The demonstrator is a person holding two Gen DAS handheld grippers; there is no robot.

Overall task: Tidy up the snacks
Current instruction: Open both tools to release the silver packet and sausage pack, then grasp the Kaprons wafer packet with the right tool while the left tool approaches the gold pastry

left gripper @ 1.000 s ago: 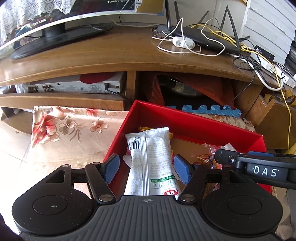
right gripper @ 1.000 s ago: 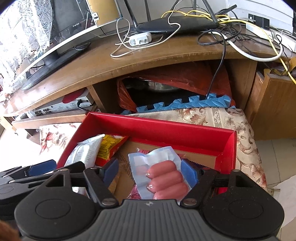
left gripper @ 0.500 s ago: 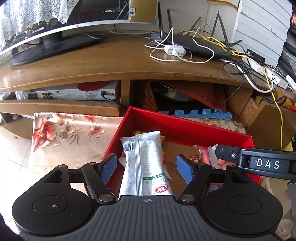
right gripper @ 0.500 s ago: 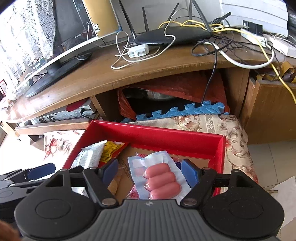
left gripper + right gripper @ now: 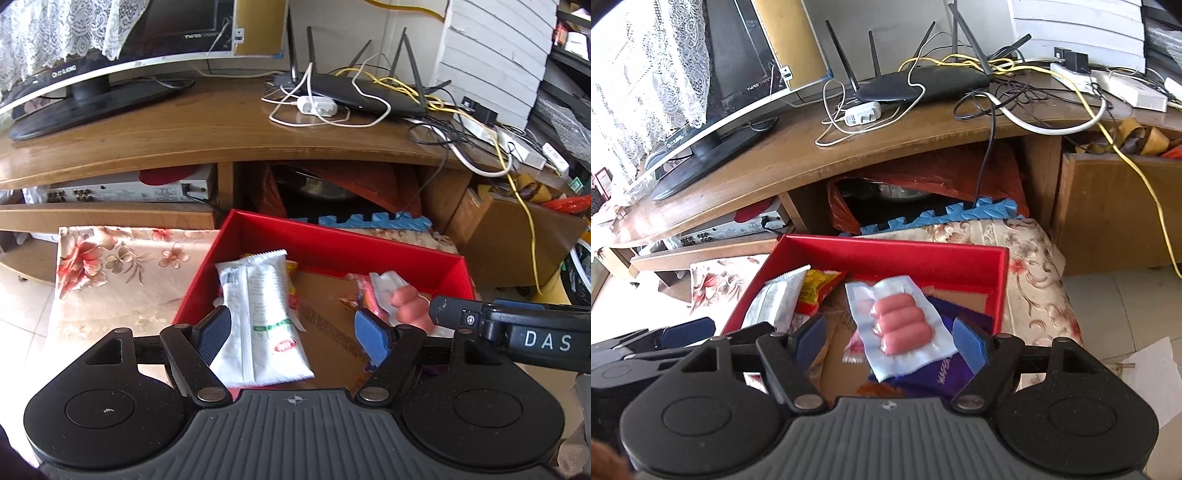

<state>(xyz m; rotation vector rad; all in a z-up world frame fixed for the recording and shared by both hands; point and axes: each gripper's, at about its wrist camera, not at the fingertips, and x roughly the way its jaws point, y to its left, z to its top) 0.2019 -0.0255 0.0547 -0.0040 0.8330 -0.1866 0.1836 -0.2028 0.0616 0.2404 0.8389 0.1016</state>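
A red box (image 5: 332,243) (image 5: 886,254) sits on a floral cloth and holds several snacks. A white snack packet (image 5: 258,317) lies in its left part, between the open jaws of my left gripper (image 5: 291,332), not gripped. It also shows in the right wrist view (image 5: 775,299). A clear pack of pink sausages (image 5: 901,325) lies in the box on a purple wrapper (image 5: 945,369), under my open right gripper (image 5: 890,343). The sausage pack shows in the left wrist view (image 5: 402,295). A yellow-red packet (image 5: 816,291) lies beside the white one.
A wooden TV stand (image 5: 221,125) rises behind the box, with a monitor (image 5: 92,74), a router (image 5: 351,92) and tangled cables. A silver player (image 5: 122,188) sits on the shelf. A blue foam mat (image 5: 942,218) lies behind the box. The floral cloth (image 5: 110,266) extends left.
Both grippers opened wider and pulled back and up. The white packet and the sausage pack dropped free and now lie in the red box.
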